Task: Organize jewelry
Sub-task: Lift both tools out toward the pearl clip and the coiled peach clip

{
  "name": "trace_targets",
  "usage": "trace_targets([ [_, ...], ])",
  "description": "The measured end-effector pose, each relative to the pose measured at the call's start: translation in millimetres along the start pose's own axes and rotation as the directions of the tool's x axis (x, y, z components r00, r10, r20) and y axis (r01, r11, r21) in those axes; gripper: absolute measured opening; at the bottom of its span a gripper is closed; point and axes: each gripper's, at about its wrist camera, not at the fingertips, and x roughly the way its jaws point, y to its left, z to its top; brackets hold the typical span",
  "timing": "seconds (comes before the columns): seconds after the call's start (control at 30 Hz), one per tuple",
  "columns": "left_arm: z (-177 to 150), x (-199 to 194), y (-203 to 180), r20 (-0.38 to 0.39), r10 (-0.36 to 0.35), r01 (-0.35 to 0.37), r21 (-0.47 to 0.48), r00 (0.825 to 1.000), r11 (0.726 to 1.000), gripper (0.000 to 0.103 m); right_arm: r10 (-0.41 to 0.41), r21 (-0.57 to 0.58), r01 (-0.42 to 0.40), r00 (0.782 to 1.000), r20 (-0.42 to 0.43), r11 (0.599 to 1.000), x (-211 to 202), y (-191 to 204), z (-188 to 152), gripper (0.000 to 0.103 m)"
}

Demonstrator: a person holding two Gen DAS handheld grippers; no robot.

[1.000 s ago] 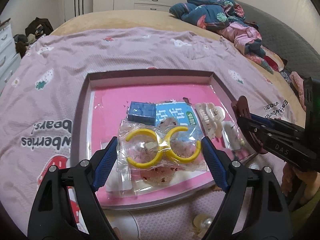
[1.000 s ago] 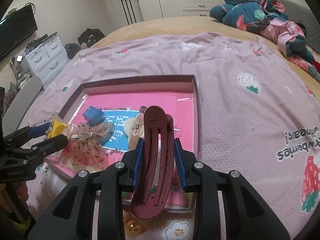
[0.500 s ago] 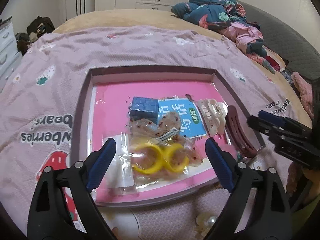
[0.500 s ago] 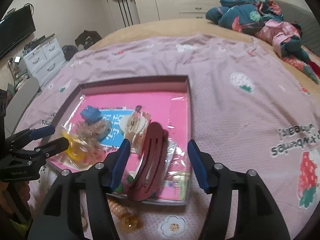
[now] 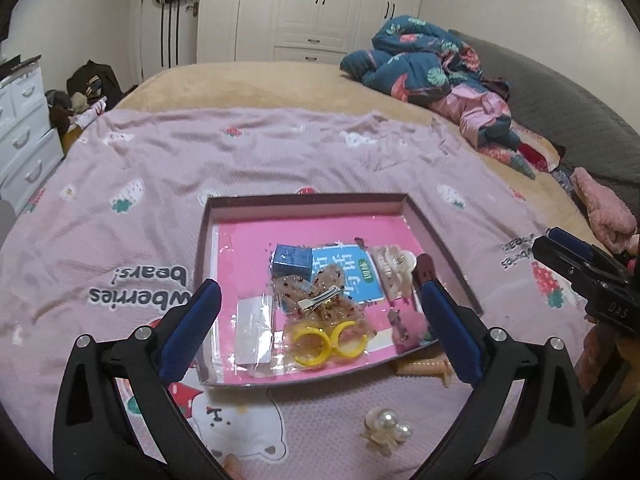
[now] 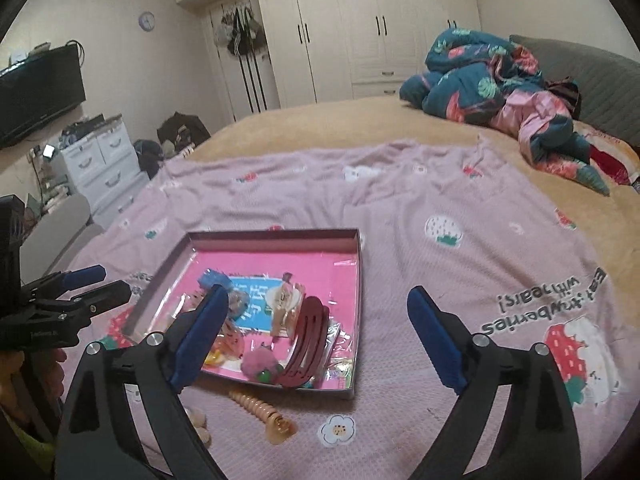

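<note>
A shallow pink-lined box lies on the pink blanket. In it lie a bagged pair of yellow rings, a dotted bow with a metal clip, a blue box, a cream claw clip and a dark red hair clip. My left gripper is open and empty, raised above the box's near edge. My right gripper is open and empty, above the box's right side. A pearl clip and a beige spiral hair tie lie outside on the blanket.
The blanket covers the bed. A heap of clothes lies at the far right. White drawers stand left of the bed and wardrobes behind it.
Both grippers have let go and pulled back upward. The bagged yellow rings now lie in the box; the dark red hair clip lies at the box's right side.
</note>
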Motion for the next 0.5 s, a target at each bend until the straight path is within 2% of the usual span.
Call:
trace_targets([
  [0.27, -7, -38, -4, 0.051, -0.003, 0.002, 0.003, 0.999, 1.000, 0.094, 0.009, -0.015, -0.008, 0.998, 0.063, 1.000, -37, 4, 1, 0.093],
  [0.5, -22, -54, -4, 0.048, 0.005, -0.006, 0.005, 0.999, 1.000, 0.094, 0.019, -0.034, -0.018, 0.999, 0.049, 0.999, -48, 12, -8, 0.093],
])
